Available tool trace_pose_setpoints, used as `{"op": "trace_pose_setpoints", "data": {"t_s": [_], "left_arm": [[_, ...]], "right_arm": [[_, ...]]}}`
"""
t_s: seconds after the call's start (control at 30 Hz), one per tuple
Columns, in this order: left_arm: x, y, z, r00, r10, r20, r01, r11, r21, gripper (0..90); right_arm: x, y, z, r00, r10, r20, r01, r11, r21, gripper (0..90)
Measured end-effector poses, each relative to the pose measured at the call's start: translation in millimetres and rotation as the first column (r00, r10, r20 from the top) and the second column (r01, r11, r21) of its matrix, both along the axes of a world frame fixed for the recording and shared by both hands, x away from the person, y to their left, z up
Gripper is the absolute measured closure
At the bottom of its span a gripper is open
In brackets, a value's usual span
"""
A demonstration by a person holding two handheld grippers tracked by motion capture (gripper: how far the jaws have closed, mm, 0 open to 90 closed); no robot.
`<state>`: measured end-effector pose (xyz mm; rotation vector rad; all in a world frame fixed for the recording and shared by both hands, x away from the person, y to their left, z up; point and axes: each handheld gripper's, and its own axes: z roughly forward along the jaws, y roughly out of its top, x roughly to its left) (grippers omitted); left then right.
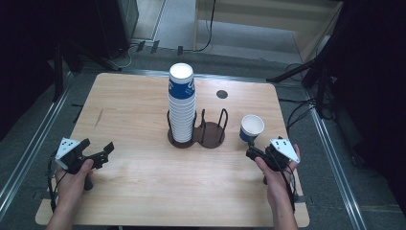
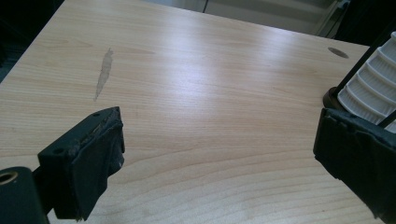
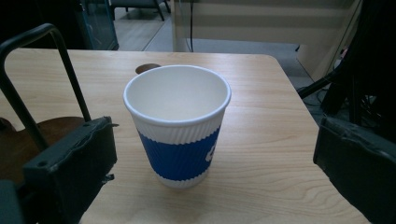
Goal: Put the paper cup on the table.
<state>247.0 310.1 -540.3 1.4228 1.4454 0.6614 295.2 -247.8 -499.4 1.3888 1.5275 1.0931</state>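
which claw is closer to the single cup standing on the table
Right. The right claw is open just in front of the single cup, not touching. The left claw is open far across the table.

Between my left gripper (image 1: 98,154) and the tall stack of ribbed paper cups (image 1: 182,103) lies open wooden counter (image 1: 134,115). The dark wire-looped cup holder (image 1: 210,130) blocks the middle.

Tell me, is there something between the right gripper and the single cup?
Nothing visible. The right gripper is open, and the cup stands upright on the table just ahead, between its jaws' line, with bare wood in front.
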Motion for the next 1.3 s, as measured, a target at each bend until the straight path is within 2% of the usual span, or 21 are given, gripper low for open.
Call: {"op": "trace_pose_setpoints", "data": {"t_s": [0.2, 0.57, 0.7, 0.87, 1.13, 1.3], "left_arm": [[-7.4, 1.6, -2.9, 0.9998, 0.003, -0.020, -0.003, 0.9999, 0.016, 2.5], [-22.1, 5.4, -6.2, 0.9997, -0.002, -0.023, 0.003, 0.9994, 0.035, 2.5], [-29.2, 10.4, -7.3, 0.9996, 0.004, -0.026, -0.003, 0.9993, 0.038, 2.5], [-40.1, 19.8, -9.3, 0.9992, 0.010, -0.038, -0.008, 0.9982, 0.060, 2.5], [-51.3, 37.1, -12.1, 0.9984, 0.027, -0.050, -0.023, 0.9973, 0.069, 2.5], [-54.7, 40.3, -12.2, 0.9984, 0.028, -0.049, -0.025, 0.9973, 0.069, 2.5]], "right_arm": [[-9.7, -15.5, -4.9, 1.0000, 0.004, -0.001, -0.004, 1.000, -0.017, 0.0], [-26.5, -40.7, -15.9, 0.9995, -0.020, -0.023, 0.020, 0.999, -0.030, 0.0], [-32.6, -48.9, -19.6, 0.9993, -0.025, -0.028, 0.024, 0.999, -0.028, 0.0], [-42.3, -59.3, -26.0, 0.9996, 0.004, -0.029, -0.004, 1.000, -0.003, 0.0], [-55.4, -70.1, -33.9, 0.9989, -0.004, -0.047, 0.003, 1.000, -0.014, 0.0], [-61.4, -76.3, -35.8, 0.9987, -0.011, -0.050, 0.010, 1.000, -0.015, 0.0]]}}
